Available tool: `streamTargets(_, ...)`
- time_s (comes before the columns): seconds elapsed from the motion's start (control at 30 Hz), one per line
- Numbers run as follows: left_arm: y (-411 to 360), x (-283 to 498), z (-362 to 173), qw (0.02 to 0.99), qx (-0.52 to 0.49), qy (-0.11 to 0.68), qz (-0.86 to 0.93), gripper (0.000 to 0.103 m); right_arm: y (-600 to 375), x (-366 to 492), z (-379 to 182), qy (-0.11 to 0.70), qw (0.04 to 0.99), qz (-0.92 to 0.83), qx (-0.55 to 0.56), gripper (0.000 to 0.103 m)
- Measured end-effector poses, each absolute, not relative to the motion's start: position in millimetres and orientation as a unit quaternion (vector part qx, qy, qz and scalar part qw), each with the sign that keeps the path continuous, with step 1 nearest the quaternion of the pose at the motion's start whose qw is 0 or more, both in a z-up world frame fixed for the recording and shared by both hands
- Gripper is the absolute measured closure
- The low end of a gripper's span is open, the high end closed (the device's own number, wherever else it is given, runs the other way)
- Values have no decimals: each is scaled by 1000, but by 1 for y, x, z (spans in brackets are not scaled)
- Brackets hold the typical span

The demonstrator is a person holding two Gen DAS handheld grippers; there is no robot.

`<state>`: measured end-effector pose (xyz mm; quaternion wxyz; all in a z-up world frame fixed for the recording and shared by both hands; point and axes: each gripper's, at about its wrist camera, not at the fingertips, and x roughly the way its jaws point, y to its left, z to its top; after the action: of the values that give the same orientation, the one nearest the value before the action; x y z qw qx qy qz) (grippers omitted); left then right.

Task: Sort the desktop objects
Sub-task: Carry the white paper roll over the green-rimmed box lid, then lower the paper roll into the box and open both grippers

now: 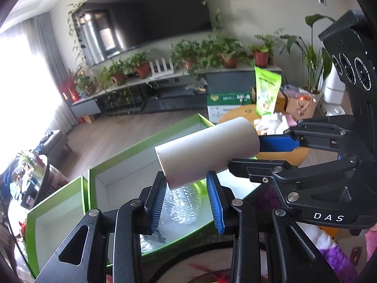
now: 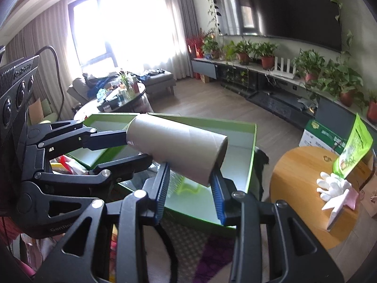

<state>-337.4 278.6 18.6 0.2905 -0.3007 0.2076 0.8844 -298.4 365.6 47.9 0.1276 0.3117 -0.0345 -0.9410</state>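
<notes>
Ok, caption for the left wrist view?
Both tongs hold one cardboard tube above an open green box.

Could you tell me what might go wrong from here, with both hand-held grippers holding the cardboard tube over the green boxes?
1. The left hand-held gripper and right hand-held gripper each pinch one end of the cardboard tube; uneven motion could twist or crush it.
2. A clear plastic bottle already lies in the green box below, so a dropped tube may land on it and roll.
3. The pads grip near the tube's rims, so it could slip out.
</notes>
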Motion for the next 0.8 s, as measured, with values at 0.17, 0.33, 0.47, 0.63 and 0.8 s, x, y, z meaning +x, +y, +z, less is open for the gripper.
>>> streamTargets(0.17, 286, -341, 9, 288, -307, 221, 880, 67, 370, -304, 39, -35, 125, -938, 322, 67)
streamTargets(0.33, 291, -345, 3, 287, -313, 229, 876, 67, 374, -308, 32, -40, 125, -936, 327, 67)
streamTargets(0.47, 293, -347, 0, 287, -316, 234, 873, 67, 376, -310, 28, -43, 124, -934, 332, 67)
streamTargets(0.63, 295, -347, -4, 282, -326, 243, 869, 67, 374, -310, 25, -44, 125, -931, 339, 67)
streamTargets(0.8, 295, -347, -5, 275, -334, 251, 866, 67, 372, -311, 22, -46, 120, -930, 346, 66)
